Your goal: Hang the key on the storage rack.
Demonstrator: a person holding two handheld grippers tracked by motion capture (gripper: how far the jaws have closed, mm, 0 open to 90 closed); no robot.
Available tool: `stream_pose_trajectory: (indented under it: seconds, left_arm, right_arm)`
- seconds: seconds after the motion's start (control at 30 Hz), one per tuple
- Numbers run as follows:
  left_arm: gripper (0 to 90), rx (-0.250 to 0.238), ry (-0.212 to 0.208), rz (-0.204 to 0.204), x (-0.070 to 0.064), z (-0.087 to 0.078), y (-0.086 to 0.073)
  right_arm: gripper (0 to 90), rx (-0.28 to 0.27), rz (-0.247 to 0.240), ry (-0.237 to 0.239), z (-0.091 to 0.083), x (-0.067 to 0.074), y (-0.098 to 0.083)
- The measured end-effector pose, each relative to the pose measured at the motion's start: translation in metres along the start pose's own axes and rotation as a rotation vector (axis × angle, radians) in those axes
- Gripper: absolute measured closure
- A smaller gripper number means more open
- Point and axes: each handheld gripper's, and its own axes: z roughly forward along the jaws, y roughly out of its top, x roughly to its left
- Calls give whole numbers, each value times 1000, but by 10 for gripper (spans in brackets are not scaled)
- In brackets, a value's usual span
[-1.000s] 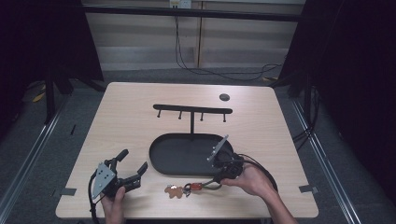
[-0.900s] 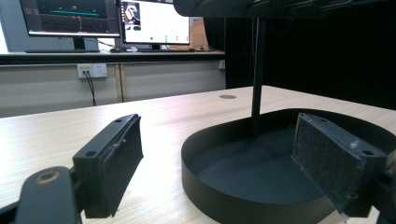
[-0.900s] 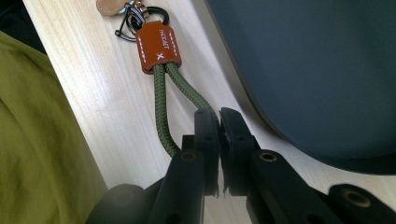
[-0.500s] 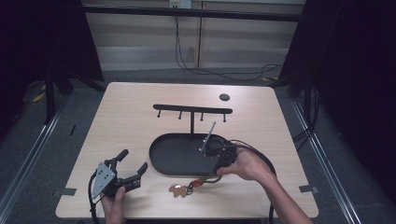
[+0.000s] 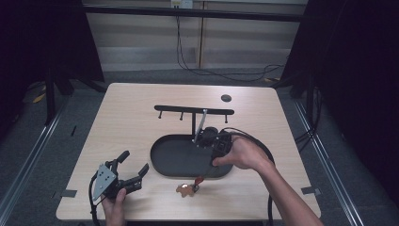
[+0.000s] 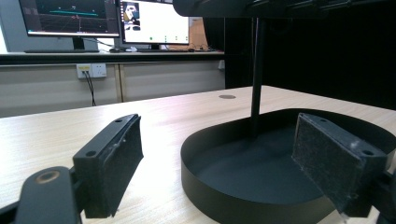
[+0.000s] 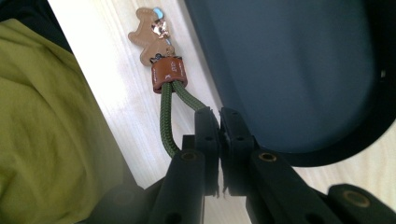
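Olive-green cord loop [image 7: 167, 122], brown leather band, tan charm [image 7: 150, 34]

Hanger stand [image 5: 193, 113] post + crossbar block centre, 12 o'clock side of tray [image 5: 162, 160]. Open tabletop [image 5: 127, 117] at 9–11 o'clock & 3 o'clock; passage free there.

Sitting on the table [image 5: 122, 117]: one tray [image 5: 164, 162], one rack [image 5: 194, 110]. Showing too: one keychain [image 5: 190, 187], two grippers.
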Motion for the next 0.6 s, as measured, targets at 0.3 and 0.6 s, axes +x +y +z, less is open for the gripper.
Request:
stream_pose_trajectory:
  seconds: [0.3, 0.6]
  left_arm:
    - [157, -1, -2, -1, 0, 0, 0]
    - [157, -1, -6, -1, 0, 0, 0]
  right_arm:
    - [865, 44, -24, -3, -13, -3, 10]
    - [865, 13, -33, -24, -33, 0, 14]
